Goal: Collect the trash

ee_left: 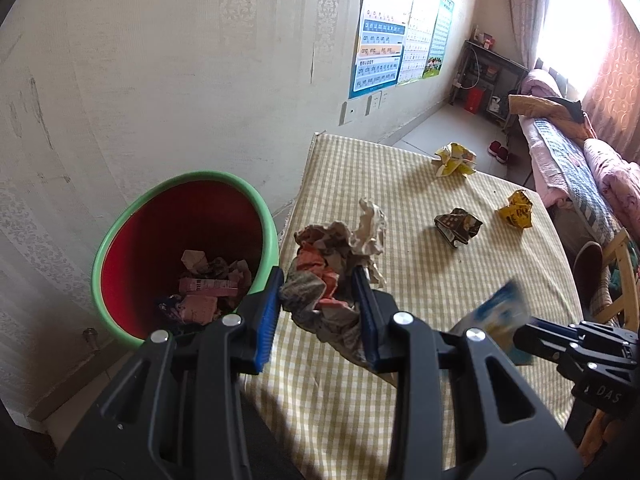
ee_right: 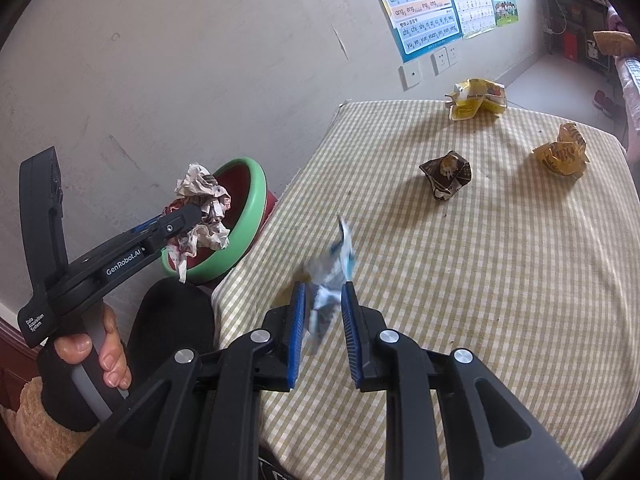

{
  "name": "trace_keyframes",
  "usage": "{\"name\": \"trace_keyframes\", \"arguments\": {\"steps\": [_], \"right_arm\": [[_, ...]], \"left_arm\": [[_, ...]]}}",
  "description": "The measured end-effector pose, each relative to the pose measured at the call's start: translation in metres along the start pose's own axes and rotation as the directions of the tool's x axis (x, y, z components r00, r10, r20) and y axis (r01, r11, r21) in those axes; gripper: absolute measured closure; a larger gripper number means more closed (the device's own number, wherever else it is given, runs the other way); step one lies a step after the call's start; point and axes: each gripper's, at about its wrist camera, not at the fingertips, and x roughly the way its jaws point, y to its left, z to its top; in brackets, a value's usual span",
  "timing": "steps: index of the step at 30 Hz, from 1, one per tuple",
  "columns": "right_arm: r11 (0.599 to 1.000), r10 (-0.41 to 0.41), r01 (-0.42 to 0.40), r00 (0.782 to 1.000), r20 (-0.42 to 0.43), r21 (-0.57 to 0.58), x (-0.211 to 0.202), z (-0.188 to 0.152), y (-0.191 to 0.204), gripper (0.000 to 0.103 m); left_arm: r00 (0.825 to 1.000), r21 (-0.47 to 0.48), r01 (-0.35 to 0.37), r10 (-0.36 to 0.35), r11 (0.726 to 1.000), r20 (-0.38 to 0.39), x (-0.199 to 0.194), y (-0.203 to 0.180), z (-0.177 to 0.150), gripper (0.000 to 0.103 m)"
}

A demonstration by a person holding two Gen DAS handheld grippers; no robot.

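Off the surface's left edge stands your bin (ee_left: 120, 236), crumpled paper already inside. Your left gripper (ee_left: 318, 304) has its jaws clamped on a crumpled paper wad (ee_left: 328, 268), held at that left edge. Your right gripper (ee_right: 324, 312) has its jaws clamped on a blue-white wrapper (ee_right: 332, 272). Three crumpled wrappers (ee_right: 446, 174) lie toward the far-right corner.

Home bedroom — bed (ee_left: 576, 160) w/ quilts, pinyin posters (ee_left: 380, 52).

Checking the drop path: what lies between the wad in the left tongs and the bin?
Nothing: in the right wrist view the crumpled wad in the left tongs hangs just before the bin's green rim.
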Motion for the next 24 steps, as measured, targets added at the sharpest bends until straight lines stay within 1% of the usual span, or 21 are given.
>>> {"name": "trace_keyframes", "arguments": {"steps": [5,8,9,10,12,13,14,16,19,21,24], "right_arm": [[1.000,-0.004,0.004,1.000,0.005,-0.002,-0.002,0.000,0.000,0.084],[1.000,-0.013,0.013,1.000,-0.013,0.006,0.001,-0.003,-0.004,0.083],[1.000,-0.018,0.018,1.000,-0.020,0.012,0.003,-0.004,-0.006,0.080],[0.999,-0.027,0.028,0.999,-0.035,0.024,0.007,-0.006,-0.010,0.066],[0.998,-0.034,0.036,0.998,-0.055,0.050,0.012,-0.010,-0.017,0.046],[0.997,-0.036,0.040,0.997,-0.069,0.067,0.017,-0.012,-0.021,0.043],[0.996,-0.033,0.039,0.996,-0.081,0.079,0.020,-0.014,-0.023,0.043],[0.993,-0.015,0.028,0.993,-0.116,0.113,0.031,-0.017,-0.029,0.037],[0.986,0.023,0.005,0.985,-0.169,0.167,0.050,-0.023,-0.032,0.035],[0.985,0.025,0.007,0.982,-0.189,0.170,0.060,-0.026,-0.030,0.034],[0.989,0.004,0.029,0.977,-0.214,0.147,0.074,-0.029,-0.026,0.034]], "left_arm": [[1.000,0.013,-0.002,0.002,1.000,0.002,-0.001,-0.002,-0.001,0.069],[1.000,0.013,-0.002,0.002,1.000,0.003,-0.002,-0.002,-0.001,0.069],[1.000,0.013,-0.002,0.002,1.000,0.002,-0.002,-0.002,-0.001,0.069],[1.000,0.013,-0.003,0.003,1.000,0.002,-0.001,-0.002,-0.001,0.069],[1.000,0.010,-0.001,0.001,1.000,-0.002,-0.001,-0.002,-0.001,0.069],[1.000,0.009,-0.001,0.001,1.000,-0.005,0.000,-0.002,-0.001,0.069],[1.000,0.009,-0.001,0.001,1.000,-0.008,0.001,-0.002,-0.001,0.069],[1.000,0.007,-0.001,0.001,1.000,-0.013,0.003,-0.002,-0.001,0.069],[1.000,0.007,-0.001,0.001,1.000,-0.019,0.005,-0.001,-0.002,0.069],[1.000,0.006,-0.001,0.001,1.000,-0.022,0.006,0.000,-0.002,0.069],[1.000,0.002,0.001,-0.001,1.000,-0.026,0.008,0.002,-0.003,0.069]]}}
